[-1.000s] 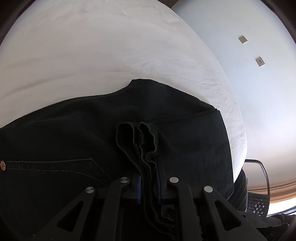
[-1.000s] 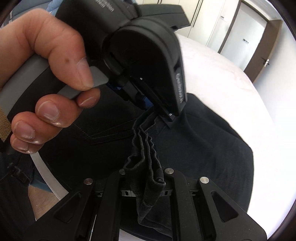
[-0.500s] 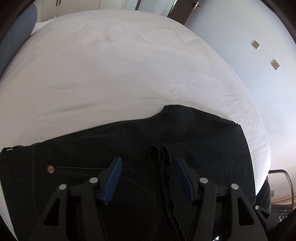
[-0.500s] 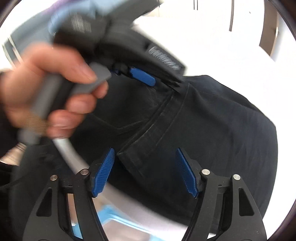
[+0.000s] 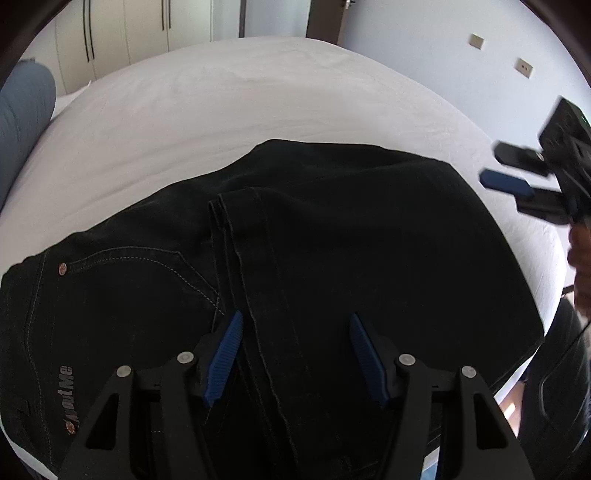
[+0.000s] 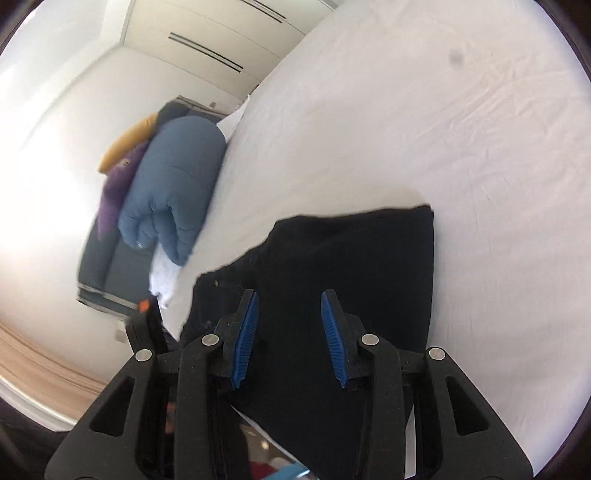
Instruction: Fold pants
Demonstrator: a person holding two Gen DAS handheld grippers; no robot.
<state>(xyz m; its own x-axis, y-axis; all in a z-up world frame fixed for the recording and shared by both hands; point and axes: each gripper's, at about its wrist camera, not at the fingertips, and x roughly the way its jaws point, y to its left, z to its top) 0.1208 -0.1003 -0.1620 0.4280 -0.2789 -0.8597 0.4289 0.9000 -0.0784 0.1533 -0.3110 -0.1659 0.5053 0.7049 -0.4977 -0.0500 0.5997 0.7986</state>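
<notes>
While the left gripper (image 5: 295, 354) hangs with fingers apart and empty, black pants (image 5: 332, 236) lie folded just below on a white bed (image 5: 258, 92). Off to the side, the right gripper (image 6: 290, 336) is closing, nothing between its fingers. Wardrobe doors (image 5: 122, 33) stand beyond.

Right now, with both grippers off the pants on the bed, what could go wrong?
1. The hem laid over the black pants looks skewed, so pressing on may lock in a crooked fold.
2. The pants' near edge lies close to the bed edge and could slide off.
3. The right gripper is closing with nothing gripped; it may snag cloth. The left gripper hangs open.
</notes>
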